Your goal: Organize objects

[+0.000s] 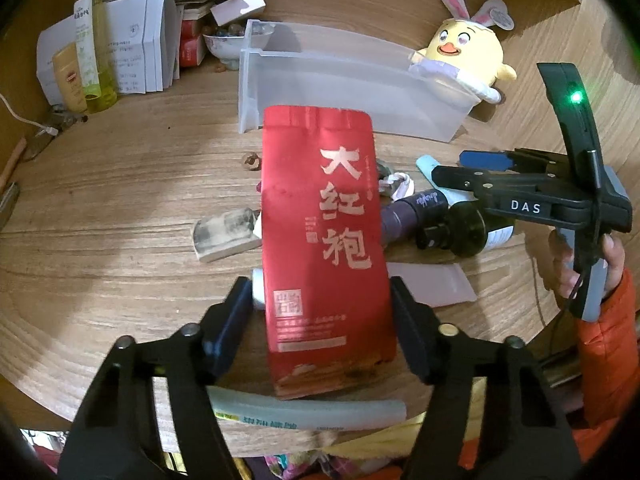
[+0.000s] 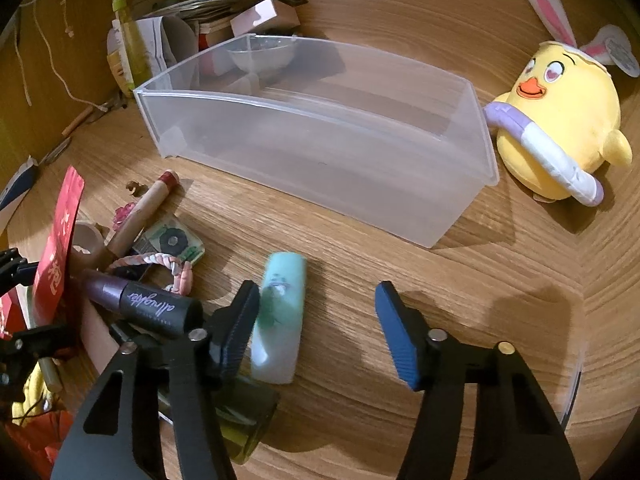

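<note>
My left gripper (image 1: pixel 320 304) holds a red tea packet (image 1: pixel 322 236) with white Chinese characters, lifted above the wooden table; the right finger touches its edge, the left finger stands slightly off. The packet also shows edge-on in the right wrist view (image 2: pixel 58 240). A clear plastic bin (image 1: pixel 352 84) stands empty behind it, also in the right wrist view (image 2: pixel 320 136). My right gripper (image 2: pixel 316 320) is open and empty over the table, a mint-green tube (image 2: pixel 280 320) beside its left finger. It shows from the side in the left wrist view (image 1: pixel 480 168).
A yellow chick plush (image 2: pixel 560 120) sits right of the bin. A dark purple tube (image 2: pixel 140 304), a pink braided cord (image 2: pixel 160 264), a wooden stick (image 2: pixel 140 212) and small items lie at left. Boxes, bottles and a bowl (image 1: pixel 224 46) crowd the back left.
</note>
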The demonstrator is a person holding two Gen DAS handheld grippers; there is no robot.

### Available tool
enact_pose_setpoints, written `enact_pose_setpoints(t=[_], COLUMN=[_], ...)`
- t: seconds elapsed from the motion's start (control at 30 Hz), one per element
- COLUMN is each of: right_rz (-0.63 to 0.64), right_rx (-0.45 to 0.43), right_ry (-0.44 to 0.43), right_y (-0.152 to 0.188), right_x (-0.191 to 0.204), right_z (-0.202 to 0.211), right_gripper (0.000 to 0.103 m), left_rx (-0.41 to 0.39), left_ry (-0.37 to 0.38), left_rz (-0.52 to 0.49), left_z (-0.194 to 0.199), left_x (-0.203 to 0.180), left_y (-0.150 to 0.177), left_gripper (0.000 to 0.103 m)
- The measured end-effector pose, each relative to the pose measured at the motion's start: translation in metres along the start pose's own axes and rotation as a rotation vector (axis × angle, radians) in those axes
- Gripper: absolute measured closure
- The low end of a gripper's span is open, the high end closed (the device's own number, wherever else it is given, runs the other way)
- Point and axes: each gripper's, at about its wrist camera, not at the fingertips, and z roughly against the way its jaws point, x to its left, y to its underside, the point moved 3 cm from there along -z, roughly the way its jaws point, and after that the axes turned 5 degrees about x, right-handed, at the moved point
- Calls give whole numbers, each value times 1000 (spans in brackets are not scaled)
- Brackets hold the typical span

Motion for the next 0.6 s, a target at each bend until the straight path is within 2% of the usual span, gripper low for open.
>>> enact_pose_setpoints(t=[0.03, 0.3, 0.6], right_rz=[0, -28, -100], right_rx=[-1, 9, 3], right_ry=[0, -7, -22], right_y=[0, -1, 0], right_x=[0, -4, -17], right_z=[0, -6, 2], right_gripper=[54, 67, 68], left_rx=[-1, -34, -106], left_ry=[2, -14, -21], left_rz=[5, 21, 8], left_z=[0, 3, 15], left_x=[1, 6, 7], left_y=[-1, -9, -36], left_gripper=[46, 46, 46])
